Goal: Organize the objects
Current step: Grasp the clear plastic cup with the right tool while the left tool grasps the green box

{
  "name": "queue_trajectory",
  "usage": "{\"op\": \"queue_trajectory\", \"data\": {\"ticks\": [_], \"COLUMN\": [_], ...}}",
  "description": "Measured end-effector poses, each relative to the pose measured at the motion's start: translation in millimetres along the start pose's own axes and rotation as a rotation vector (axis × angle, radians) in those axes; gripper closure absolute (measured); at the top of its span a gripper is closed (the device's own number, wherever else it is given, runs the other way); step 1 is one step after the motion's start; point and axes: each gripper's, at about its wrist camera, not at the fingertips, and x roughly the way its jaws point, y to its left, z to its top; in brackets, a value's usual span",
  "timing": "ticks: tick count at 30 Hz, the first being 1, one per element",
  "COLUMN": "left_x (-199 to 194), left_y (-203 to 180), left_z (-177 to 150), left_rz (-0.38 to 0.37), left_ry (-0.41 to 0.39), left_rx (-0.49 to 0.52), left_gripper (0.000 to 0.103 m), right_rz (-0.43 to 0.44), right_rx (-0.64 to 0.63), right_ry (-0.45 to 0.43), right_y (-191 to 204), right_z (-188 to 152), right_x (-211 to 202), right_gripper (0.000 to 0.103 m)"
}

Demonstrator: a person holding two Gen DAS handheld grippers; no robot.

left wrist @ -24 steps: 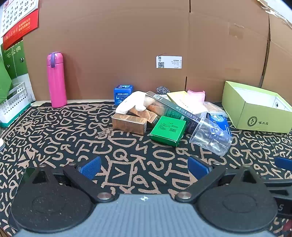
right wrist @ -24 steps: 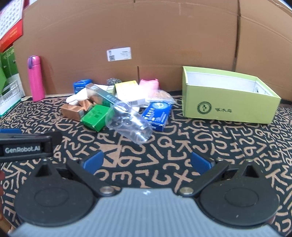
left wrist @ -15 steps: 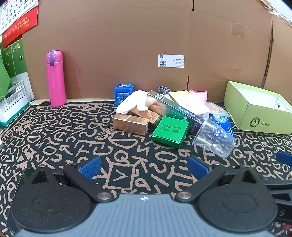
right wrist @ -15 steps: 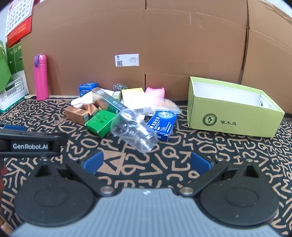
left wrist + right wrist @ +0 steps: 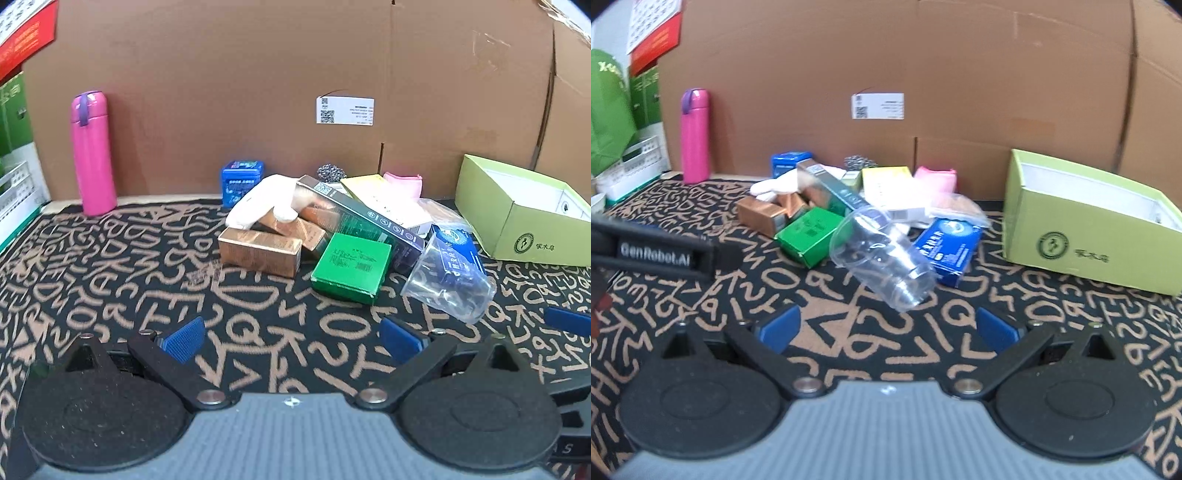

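A heap of small goods lies mid-mat: a copper box (image 5: pixel 258 251), a green box (image 5: pixel 351 264), a long dark box (image 5: pixel 362 218), a clear plastic cup (image 5: pixel 882 260) on its side, a blue packet (image 5: pixel 949 245), a white cloth (image 5: pixel 258 205) and a yellow box (image 5: pixel 886 184). An open lime-green box (image 5: pixel 1086 221) stands to the right of the heap. My left gripper (image 5: pixel 291 339) is open, short of the green box, holding nothing. My right gripper (image 5: pixel 888 328) is open just before the cup, also holding nothing.
A pink flask (image 5: pixel 90 153) stands at the back left against a cardboard wall (image 5: pixel 258 92). A small blue tin (image 5: pixel 242 181) and a pink cloth (image 5: pixel 936 177) sit behind the heap. A white basket (image 5: pixel 635 166) is at the far left. The left gripper's body (image 5: pixel 657 251) crosses the right view's left side.
Both grippers have moved closer to the heap, so the objects appear larger. The right view has shifted, bringing the cup nearer its centre. Both jaws stay wide apart.
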Motion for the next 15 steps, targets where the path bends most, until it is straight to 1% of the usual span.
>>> {"op": "queue_trajectory", "data": {"ticks": [3, 5, 8, 10, 13, 14, 15], "left_x": [12.6, 23.5, 41.6, 57.7, 77.0, 81.6, 85.7], "left_y": [2.4, -1.2, -12.5, -19.7, -21.7, -20.7, -20.8], "left_z": [10.5, 18.6, 27.1, 31.8, 38.8, 40.6, 42.7], "left_rz": [-0.079, -0.133, -0.184, -0.205, -0.235, -0.249, -0.261], "left_ry": [0.017, 0.022, 0.011, 0.018, 0.048, 0.057, 0.065], "left_rx": [0.013, 0.030, 0.085, 0.116, 0.099, 0.090, 0.084], "left_gripper": [0.000, 0.000, 0.000, 0.000, 0.003, 0.005, 0.006], "right_rz": [0.004, -0.005, 0.005, 0.007, 0.008, 0.019, 0.036], "right_rx": [-0.031, -0.074, -0.193, -0.267, -0.357, -0.363, -0.355], "right_ry": [-0.001, 0.004, -0.007, -0.018, -0.025, -0.023, -0.014], "right_y": [-2.3, -5.6, -6.3, -4.7, -1.5, -1.5, -2.0], "right_z": [5.1, 10.9, 15.4, 16.9, 16.8, 16.8, 16.8], "right_x": [13.8, 25.6, 39.6, 48.6, 63.3, 68.3, 73.2], "right_gripper": [0.000, 0.000, 0.000, 0.000, 0.013, 0.018, 0.027]}}
